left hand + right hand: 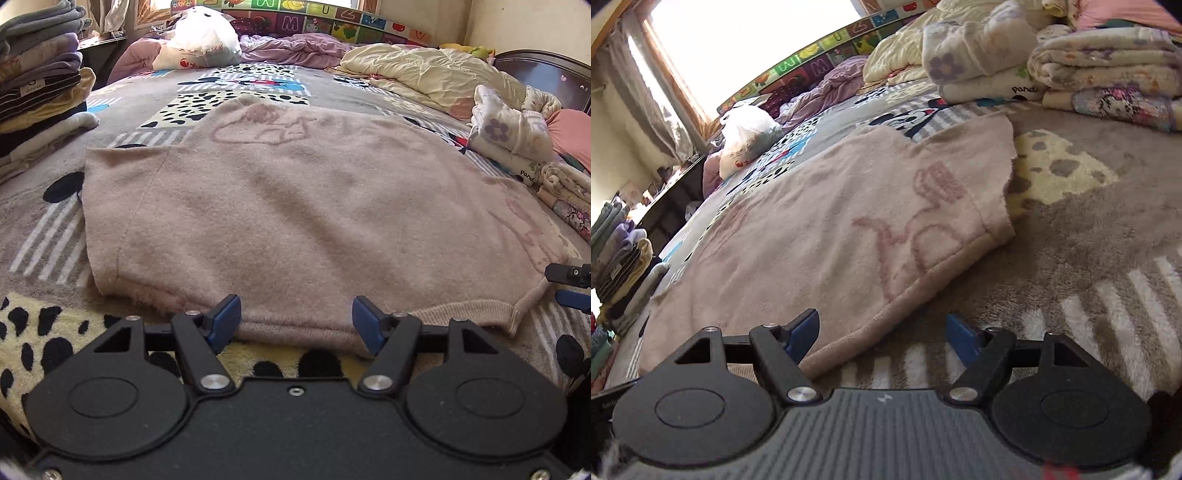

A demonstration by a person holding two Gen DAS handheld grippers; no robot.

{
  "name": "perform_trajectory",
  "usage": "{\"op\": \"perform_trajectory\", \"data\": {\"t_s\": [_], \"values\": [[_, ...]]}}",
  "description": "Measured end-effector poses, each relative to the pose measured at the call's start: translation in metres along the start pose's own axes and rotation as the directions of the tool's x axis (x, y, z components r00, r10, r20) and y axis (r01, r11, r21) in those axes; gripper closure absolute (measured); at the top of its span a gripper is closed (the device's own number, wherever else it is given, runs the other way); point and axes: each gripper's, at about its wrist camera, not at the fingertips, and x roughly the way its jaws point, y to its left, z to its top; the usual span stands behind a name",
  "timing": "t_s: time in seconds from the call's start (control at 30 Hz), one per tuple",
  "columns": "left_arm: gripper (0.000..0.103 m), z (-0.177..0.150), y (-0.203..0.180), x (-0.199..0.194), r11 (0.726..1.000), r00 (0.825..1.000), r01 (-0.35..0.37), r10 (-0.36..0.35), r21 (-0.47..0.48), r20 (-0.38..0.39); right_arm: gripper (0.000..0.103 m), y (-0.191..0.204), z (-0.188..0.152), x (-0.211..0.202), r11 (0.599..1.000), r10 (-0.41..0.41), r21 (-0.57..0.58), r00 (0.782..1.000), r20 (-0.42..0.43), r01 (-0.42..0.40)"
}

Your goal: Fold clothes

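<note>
Through the left wrist camera I see my left gripper (296, 320) with jaws apart and nothing clamped, at the near hem of the pink sweater (295, 206) spread flat on the patterned blanket (48, 229). Through the right wrist camera my right gripper (882, 338) is also spread, unclamped, straddling the sweater's hem corner.

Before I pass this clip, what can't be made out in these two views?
- Left wrist view: right tongs cut off by the frame edge; their opening unreadable there.
- Both views: pink sweater near hem hidden behind the left tongs and right tongs' body.
- Right wrist view: window blown out by glare; folded stack blurred.
</note>
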Motion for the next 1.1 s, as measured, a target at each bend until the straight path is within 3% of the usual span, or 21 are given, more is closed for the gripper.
{"op": "perform_trajectory", "data": {"t_s": [0.2, 0.47, 0.87, 1.1], "values": [[0.036, 0.019, -0.002, 0.008, 0.993, 0.996, 0.083, -0.085, -0.088, -0.017, 0.028, -0.019, 0.004, 0.007, 0.991, 0.024, 0.131, 0.998, 0.055, -0.031], [0.036, 0.091, -0.067, 0.041, 0.988, 0.988, 0.156, -0.156, 0.013, 0.001, 0.036, -0.038, 0.014, 0.021, 0.972, 0.032, 0.224, 0.989, 0.141, -0.064], [0.036, 0.186, -0.201, 0.124, 0.981, 0.991, 0.126, -0.131, 0.147, 0.025, 0.045, -0.039, 0.031, 0.036, 0.982, 0.026, 0.178, 0.986, 0.167, -0.056], [0.037, 0.204, -0.254, 0.193, 0.976, 0.995, 0.088, -0.079, 0.198, -0.053, 0.053, -0.036, 0.040, 0.047, 0.985, 0.038, 0.158, 0.983, 0.177, -0.067]]}}
